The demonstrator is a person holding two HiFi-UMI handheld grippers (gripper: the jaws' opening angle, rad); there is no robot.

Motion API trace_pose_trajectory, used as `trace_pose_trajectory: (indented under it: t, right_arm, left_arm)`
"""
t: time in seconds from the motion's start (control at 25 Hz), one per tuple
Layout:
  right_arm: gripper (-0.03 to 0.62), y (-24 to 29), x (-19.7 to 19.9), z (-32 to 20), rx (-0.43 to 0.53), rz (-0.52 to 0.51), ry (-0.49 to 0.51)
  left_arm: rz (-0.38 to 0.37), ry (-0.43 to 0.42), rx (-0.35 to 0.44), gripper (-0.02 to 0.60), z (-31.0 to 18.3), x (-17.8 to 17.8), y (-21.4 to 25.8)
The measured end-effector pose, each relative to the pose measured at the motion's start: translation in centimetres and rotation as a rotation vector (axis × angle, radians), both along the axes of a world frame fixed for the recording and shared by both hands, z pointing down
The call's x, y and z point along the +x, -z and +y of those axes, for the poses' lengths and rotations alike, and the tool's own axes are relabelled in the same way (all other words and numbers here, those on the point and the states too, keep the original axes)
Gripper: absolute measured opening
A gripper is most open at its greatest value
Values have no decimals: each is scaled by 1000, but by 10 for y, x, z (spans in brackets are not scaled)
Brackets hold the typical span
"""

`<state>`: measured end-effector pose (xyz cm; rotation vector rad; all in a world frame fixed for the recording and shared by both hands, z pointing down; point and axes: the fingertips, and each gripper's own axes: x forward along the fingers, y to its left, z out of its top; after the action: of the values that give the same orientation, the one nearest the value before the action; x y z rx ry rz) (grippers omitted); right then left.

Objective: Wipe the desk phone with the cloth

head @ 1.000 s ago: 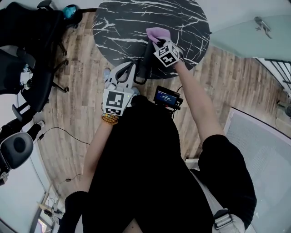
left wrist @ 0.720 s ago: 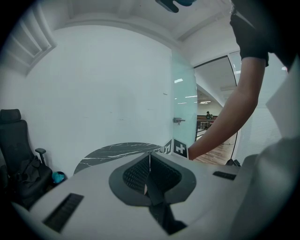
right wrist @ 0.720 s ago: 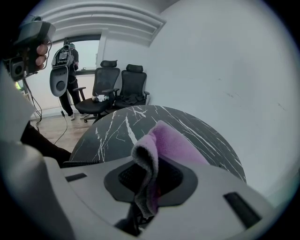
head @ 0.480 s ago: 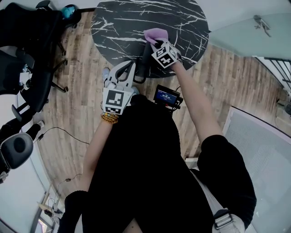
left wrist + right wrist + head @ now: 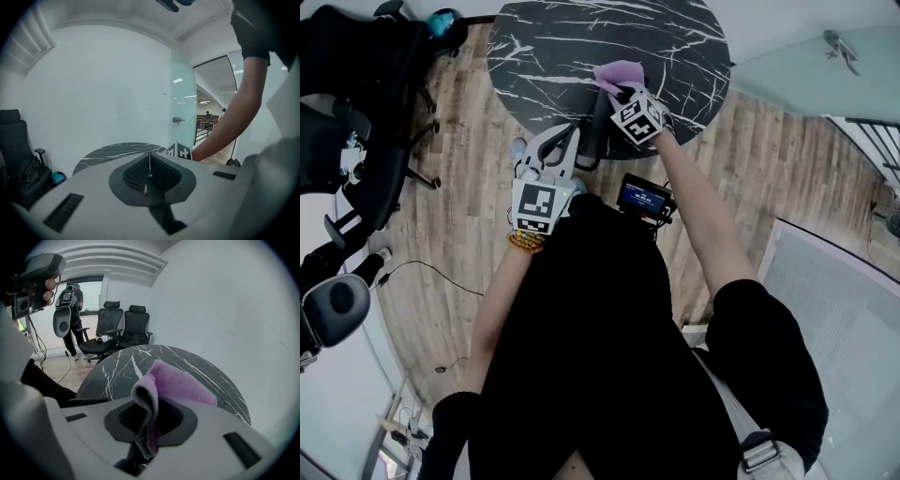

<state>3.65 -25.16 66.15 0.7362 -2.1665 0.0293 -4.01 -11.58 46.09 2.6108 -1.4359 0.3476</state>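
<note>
Our left tongs [image 5: 149,161] are closed on nothing by the table's [image 5: 675,37] near edge. A coiled cord [image 5: 77,402] lies there; we cannot make out the phone itself. Our right tongs [image 5: 149,414] pinch the pink cloth [image 5: 183,383] above that edge, so we judge the wiping unfinished.

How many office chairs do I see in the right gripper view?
2. One office chair stands beyond the table, the other just right of it. More may be hidden.
</note>
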Motion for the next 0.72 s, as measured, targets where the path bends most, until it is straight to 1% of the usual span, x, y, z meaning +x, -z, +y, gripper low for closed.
trace_pose_trajectory:
  t: [0.72]
  right_arm:
    - [64,-11,-4,24,-37,-19,0]
  left_arm:
    - [-8,-20,-7,18,4,5,-3]
